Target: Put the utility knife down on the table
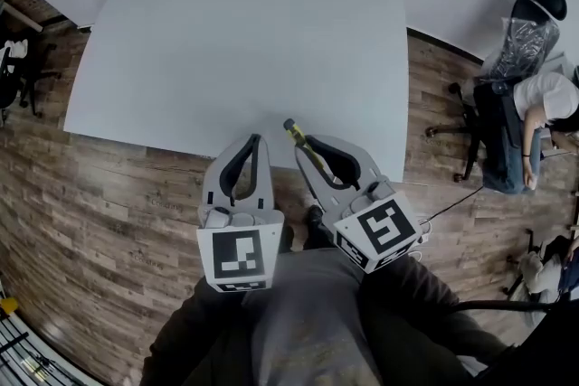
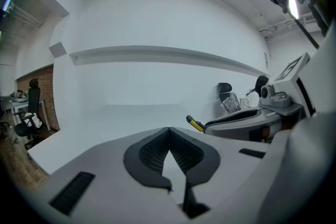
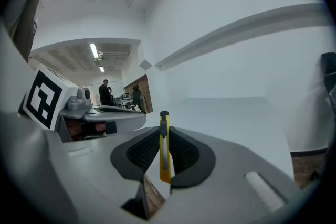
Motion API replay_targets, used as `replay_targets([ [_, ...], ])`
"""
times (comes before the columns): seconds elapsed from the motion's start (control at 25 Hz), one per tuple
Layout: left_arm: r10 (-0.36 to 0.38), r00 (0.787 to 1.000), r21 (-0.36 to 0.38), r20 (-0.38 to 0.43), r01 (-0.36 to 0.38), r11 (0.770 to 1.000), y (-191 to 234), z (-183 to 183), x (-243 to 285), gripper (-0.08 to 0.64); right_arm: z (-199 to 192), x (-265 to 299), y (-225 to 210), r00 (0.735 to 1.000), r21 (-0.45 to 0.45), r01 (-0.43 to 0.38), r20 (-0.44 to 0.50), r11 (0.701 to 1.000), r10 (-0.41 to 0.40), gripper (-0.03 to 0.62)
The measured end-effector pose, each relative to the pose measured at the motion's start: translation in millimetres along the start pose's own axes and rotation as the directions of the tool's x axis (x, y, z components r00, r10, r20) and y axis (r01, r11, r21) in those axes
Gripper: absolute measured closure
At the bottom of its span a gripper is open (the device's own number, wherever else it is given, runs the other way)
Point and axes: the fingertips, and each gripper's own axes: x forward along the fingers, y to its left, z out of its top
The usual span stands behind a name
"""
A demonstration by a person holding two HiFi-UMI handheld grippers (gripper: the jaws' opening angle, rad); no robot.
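The right gripper [image 3: 164, 128] is clamped on the yellow utility knife [image 3: 164, 147], which stands upright between its pads. The knife seems to hang over the near edge of the white table [image 1: 244, 32]. The left gripper [image 2: 168, 130] has its jaw tips together, with nothing between them.

I see a yellow knife [image 3: 164, 157] with a black tip. The left gripper [image 1: 255, 140] and the right gripper [image 1: 304, 140] are light grey. Their pads [image 3: 142, 152] are black with tiny ridges. Each gripper has a cube [image 1: 239, 256] with black and white squares on it. My table [image 1: 244, 32] is plain white. The floor [image 1: 90, 221] is brown wood in long planks.
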Motion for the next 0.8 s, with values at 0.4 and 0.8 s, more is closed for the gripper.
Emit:
replay_targets([
  [0.4,0.017,1.000,0.007,0.025,-0.017,1.000,21,15,16,0.557,22,22,-10,1.000,-0.016,0.001,0.026,1.000,-0.001,0.537],
  [0.8,0.033,0.999,0.013,-0.028,-0.032,0.999,5,21,78,0.557,26,44,-72,0.999,0.022,-0.035,0.015,0.999,0.034,0.537],
])
